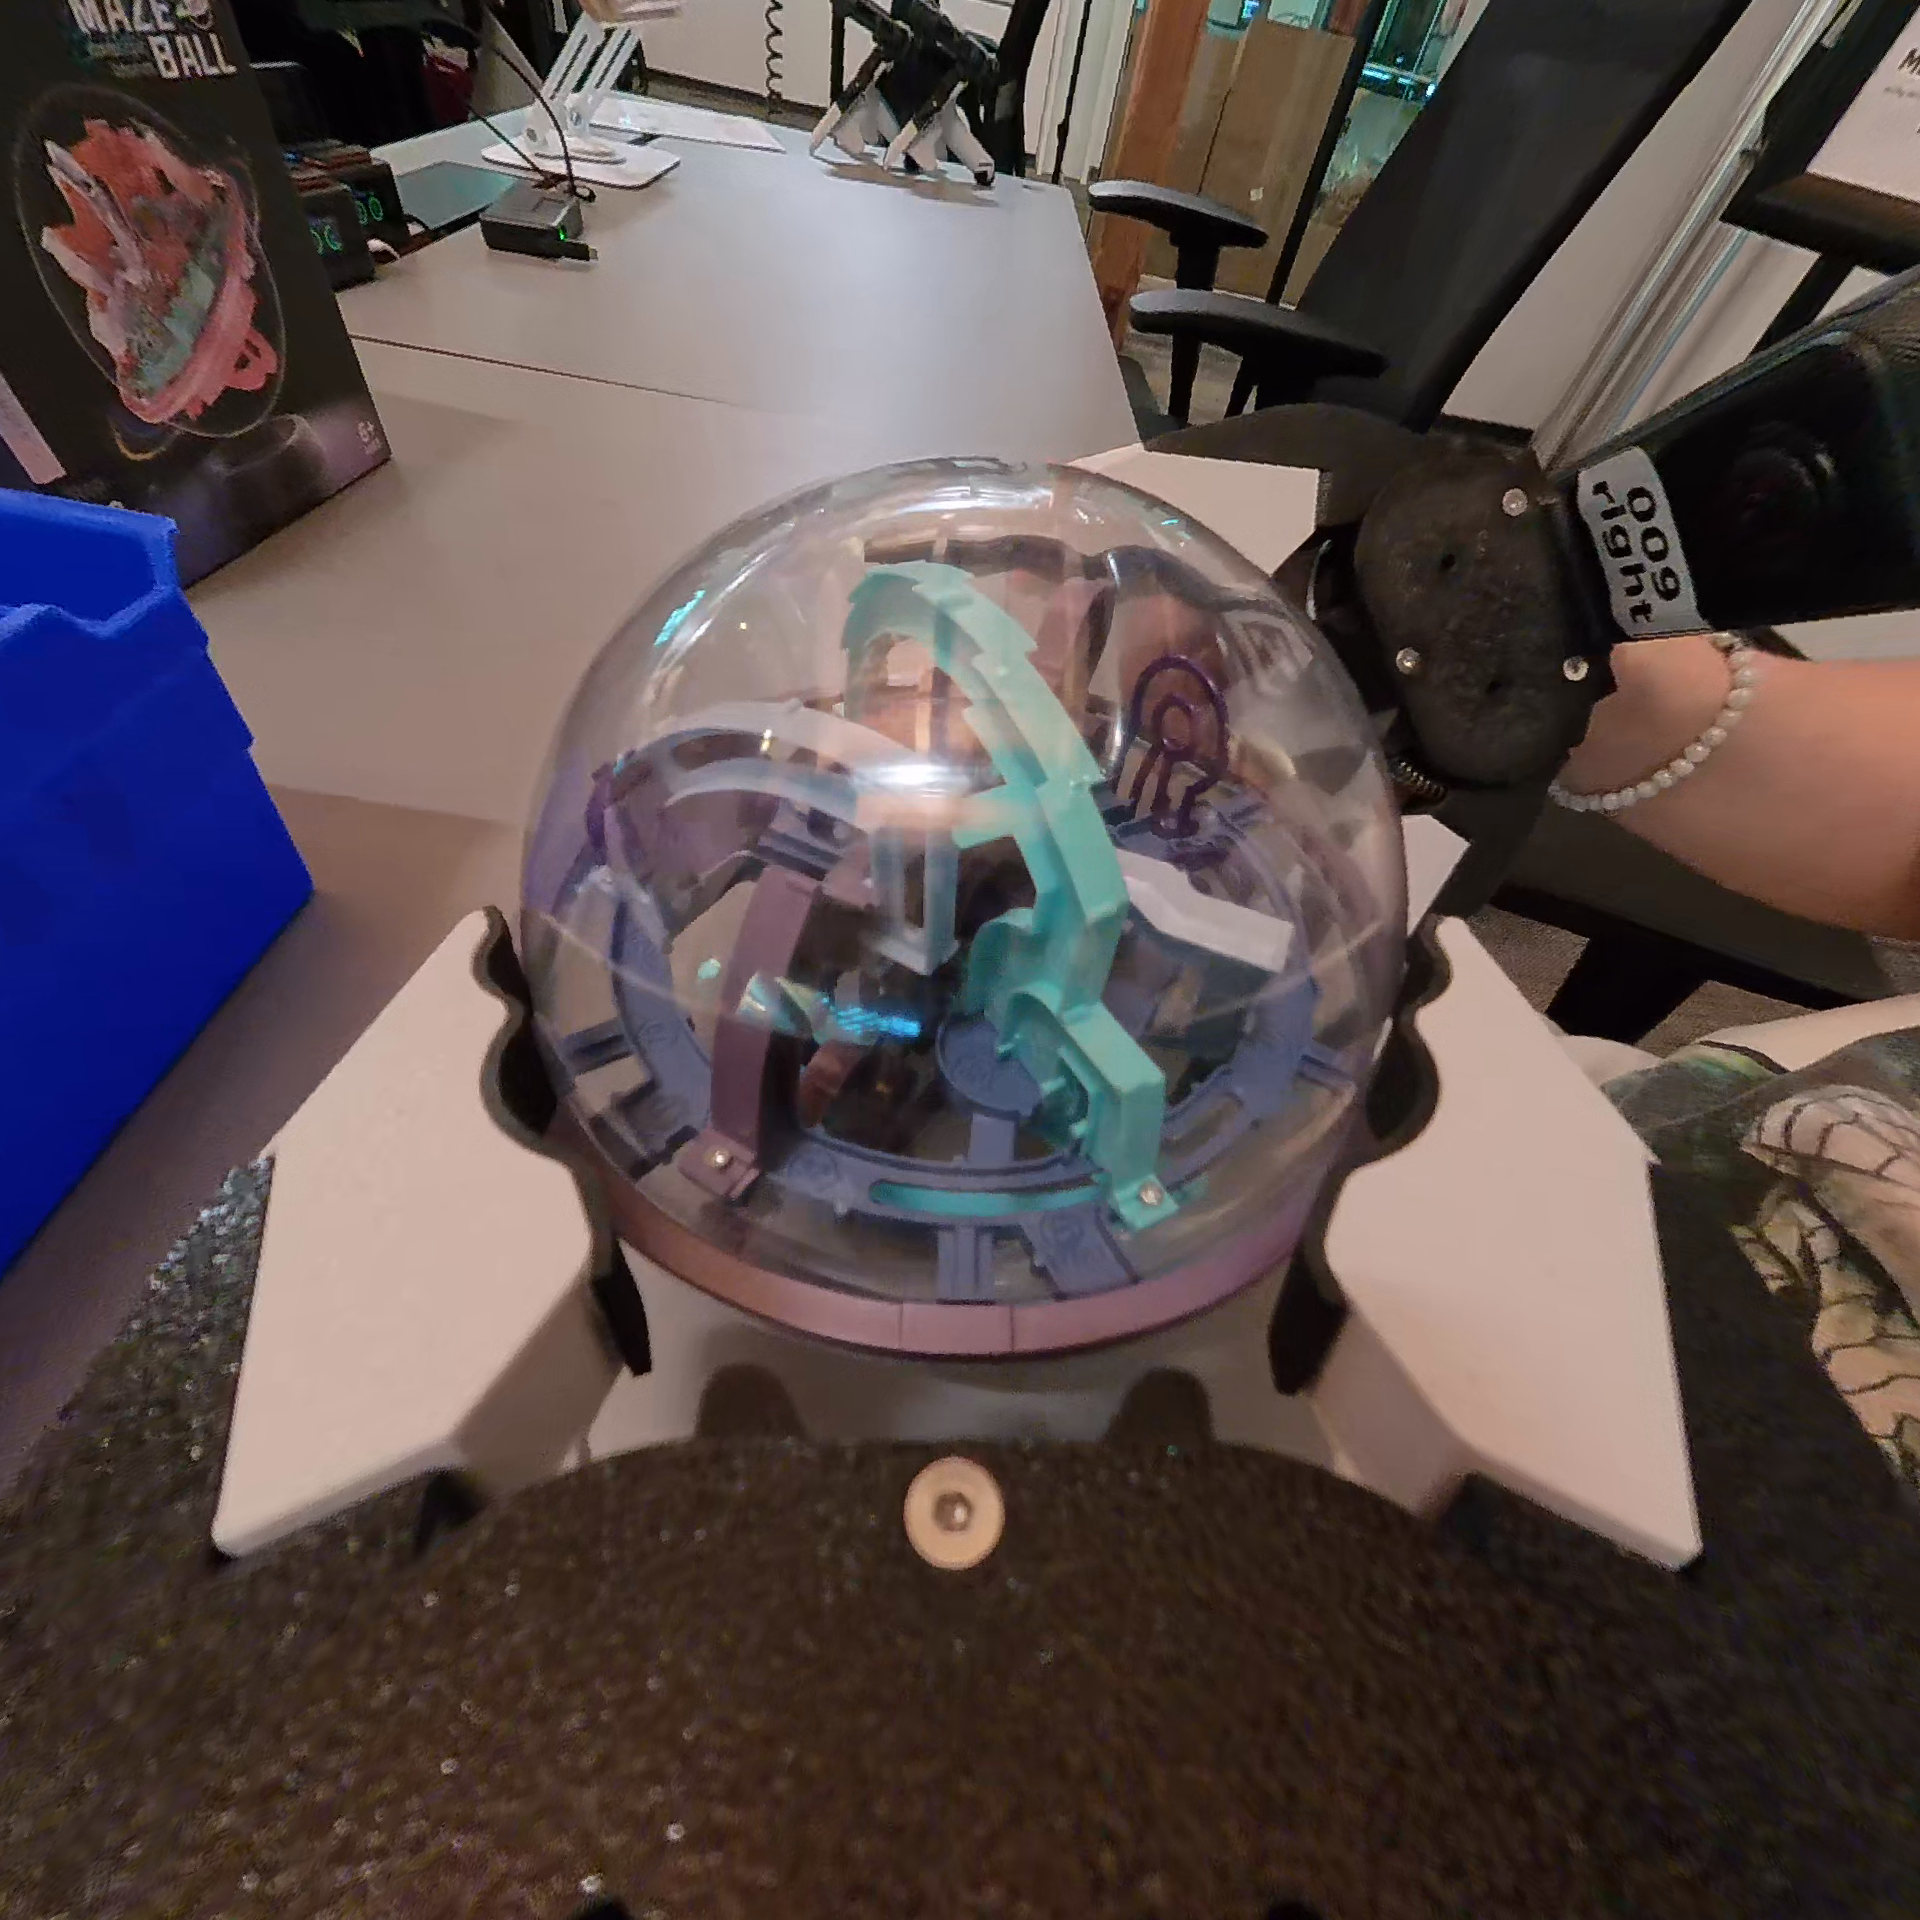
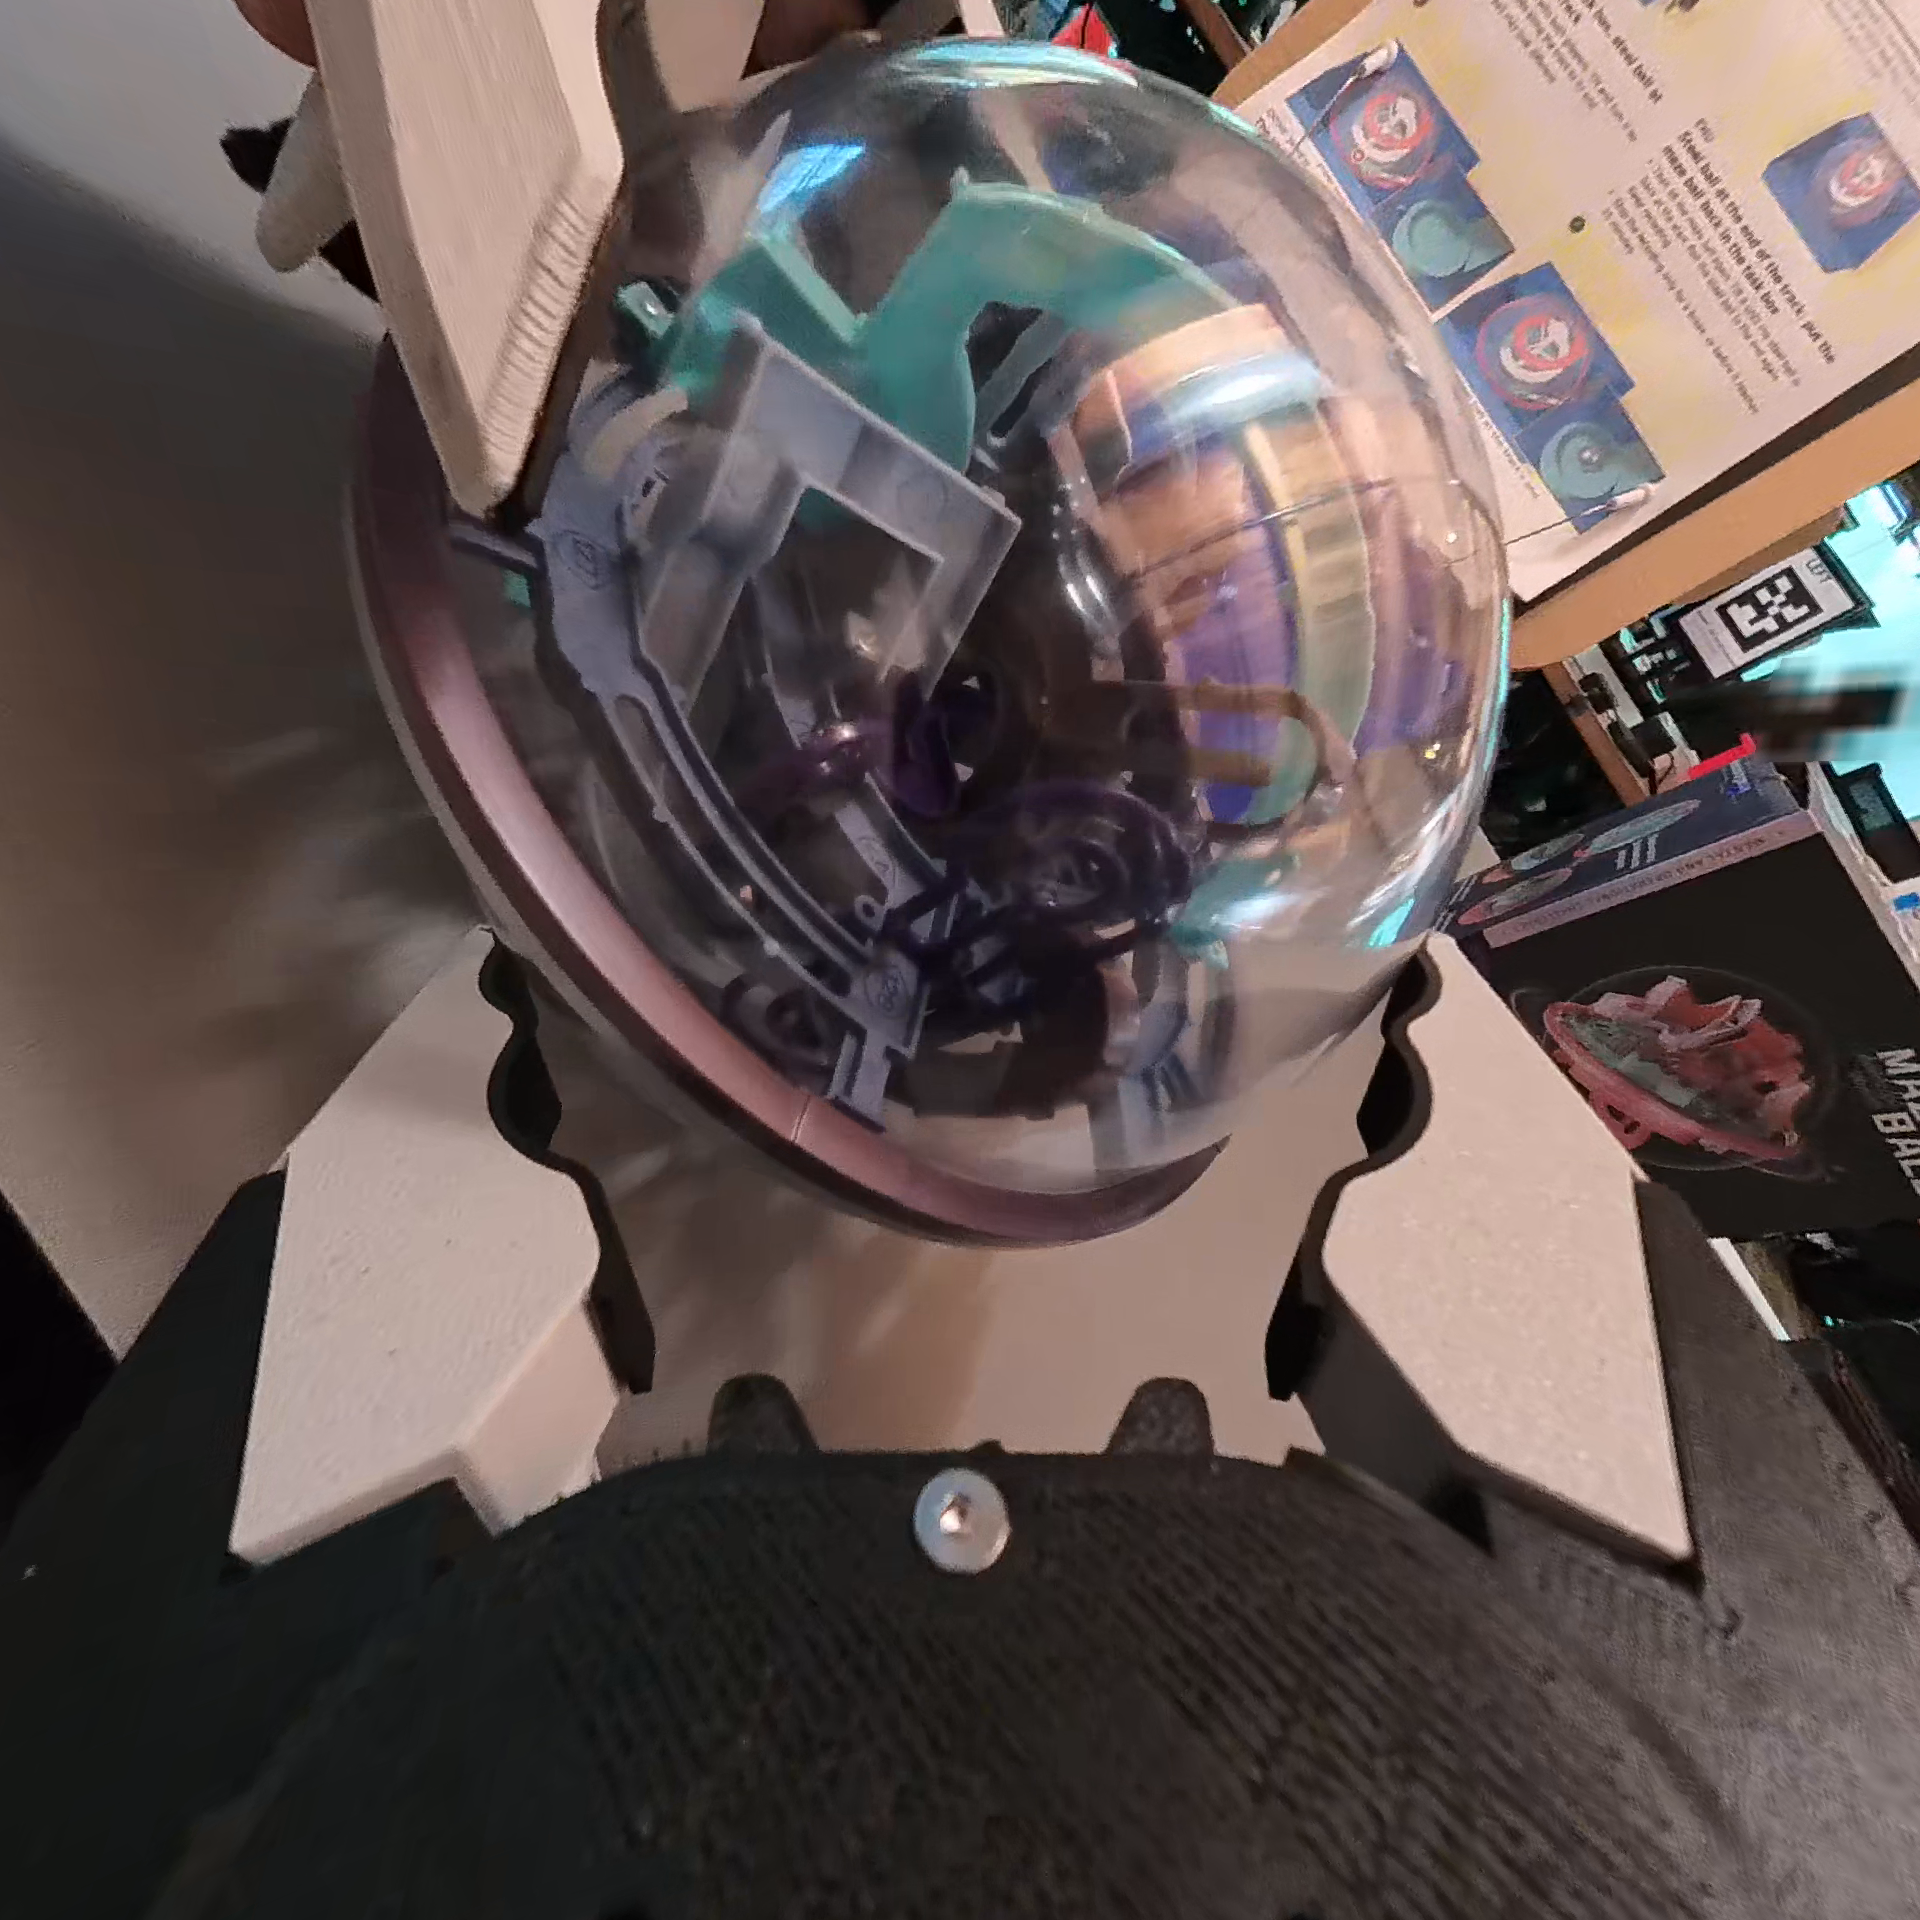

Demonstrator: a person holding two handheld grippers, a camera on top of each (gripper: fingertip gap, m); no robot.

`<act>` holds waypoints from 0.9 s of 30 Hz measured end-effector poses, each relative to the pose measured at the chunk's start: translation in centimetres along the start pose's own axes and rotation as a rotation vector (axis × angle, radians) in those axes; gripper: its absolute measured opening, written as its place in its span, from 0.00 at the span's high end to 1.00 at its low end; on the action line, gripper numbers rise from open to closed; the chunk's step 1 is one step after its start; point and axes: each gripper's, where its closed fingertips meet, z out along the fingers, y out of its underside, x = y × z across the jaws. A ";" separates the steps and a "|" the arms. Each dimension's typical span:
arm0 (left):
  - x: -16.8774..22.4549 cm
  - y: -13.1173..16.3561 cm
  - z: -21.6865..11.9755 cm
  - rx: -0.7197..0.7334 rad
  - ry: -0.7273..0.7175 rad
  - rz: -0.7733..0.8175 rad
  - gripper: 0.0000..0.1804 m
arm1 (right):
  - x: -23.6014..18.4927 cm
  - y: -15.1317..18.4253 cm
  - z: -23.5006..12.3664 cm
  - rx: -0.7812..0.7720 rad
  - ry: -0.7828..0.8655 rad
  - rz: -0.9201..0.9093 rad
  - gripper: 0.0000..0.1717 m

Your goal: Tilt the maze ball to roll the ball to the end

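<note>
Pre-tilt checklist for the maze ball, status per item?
1. Left gripper on the maze ball: ok, both black pads against the dome's sides.
2. Right gripper on the maze ball: cannot tell, its right pad meets the dome but contact at the left pad is unclear.
3. Dome orientation: ok, upright in the left wrist view, pink rim at the bottom.
4. Steel ball's place on the track: cannot tell, glare and blur hide it.
5. Clearance: ok, blue bin and black box stand apart from the ball.
</note>
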 end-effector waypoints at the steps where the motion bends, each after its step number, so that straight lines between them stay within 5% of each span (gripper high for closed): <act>1: 0.0 -0.1 0.0 0.008 -0.002 0.004 0.14 | 0.0 0.1 0.0 -0.005 0.004 0.006 0.10; 16: -1.4 -1.1 -0.1 0.083 -0.161 0.110 0.13 | 0.6 1.1 0.1 -0.036 0.067 0.128 0.14; 27: -3.2 0.2 -0.2 0.054 -0.152 -0.212 0.13 | 1.4 0.7 0.7 -0.010 0.082 0.144 0.18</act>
